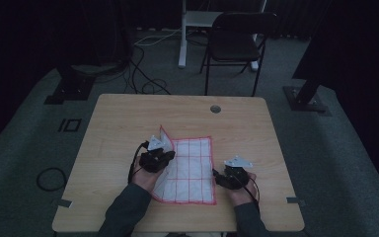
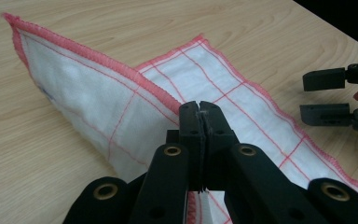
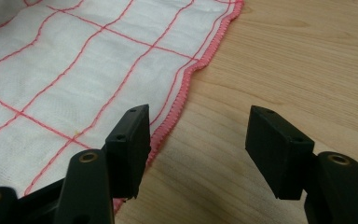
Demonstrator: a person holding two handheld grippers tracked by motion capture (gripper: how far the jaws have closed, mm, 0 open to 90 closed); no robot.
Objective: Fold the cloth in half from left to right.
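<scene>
A light wooden counter [image 1: 128, 118] with a round grommet hole [image 1: 215, 108] near its far edge stands on dim grey carpet [image 1: 340, 163]. Beyond it a black folding chair [image 1: 234, 42] faces the counter, beside a white post [image 1: 182, 34] that may be the leg of another desk, and dark cables [image 1: 143, 74] trail across the floor, one coiled at the left [image 1: 52, 178]. The room is poorly lit, with black stand bases [image 1: 69, 89] at both sides and darkness behind.

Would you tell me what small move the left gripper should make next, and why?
Probably carry the lifted edge on across toward the right side. The left gripper is shut on the cloth's red hem, one flap stands raised, the rest lies flat, and the right gripper waits open at the far edge.
</scene>
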